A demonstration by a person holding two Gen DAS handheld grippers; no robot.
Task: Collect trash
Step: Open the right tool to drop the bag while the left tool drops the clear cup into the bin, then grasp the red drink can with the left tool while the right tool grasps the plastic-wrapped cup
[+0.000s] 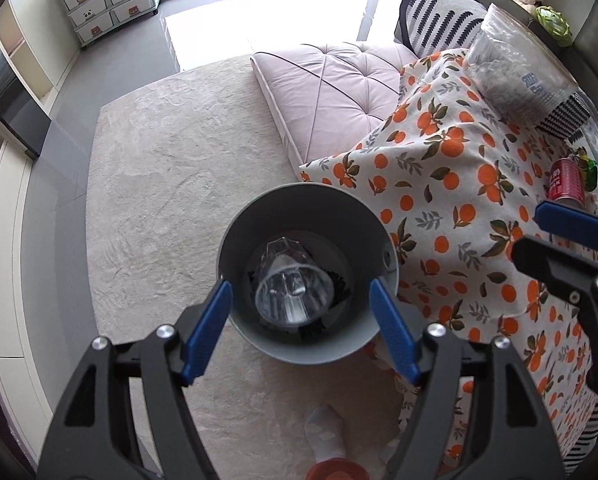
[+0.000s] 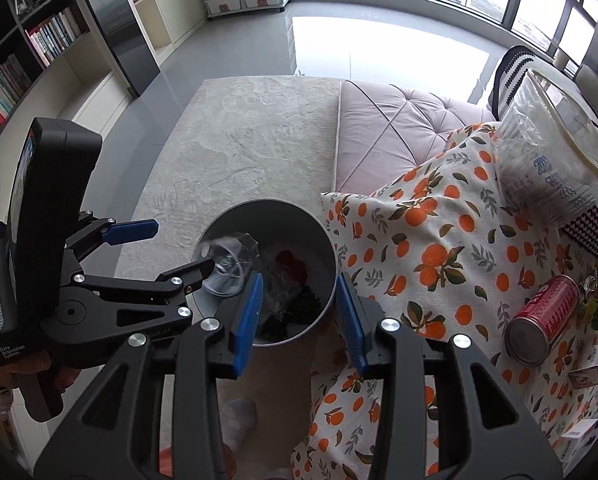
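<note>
While held over the grey bin (image 1: 307, 208) | left claw (image 1: 299, 328) parted, clear plastic cup (image 1: 295, 296) released inside | right claw (image 2: 299, 316) empty, half-parted | red can (image 2: 543, 316) left on tabletop (image 2: 439, 232)

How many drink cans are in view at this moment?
1. A red can lies on its side on the orange-print tablecloth, right of the grey bin. Others may be hidden among the bin's trash.

— What do you have over the bin?
— A clear plastic cup (image 1: 295, 290), tilted, mouth toward you, inside the grey round bin (image 1: 235, 240) on your carpet.
— And the table?
— Your red can (image 2: 543, 314) lies sideways on the orange-print cloth.
</note>
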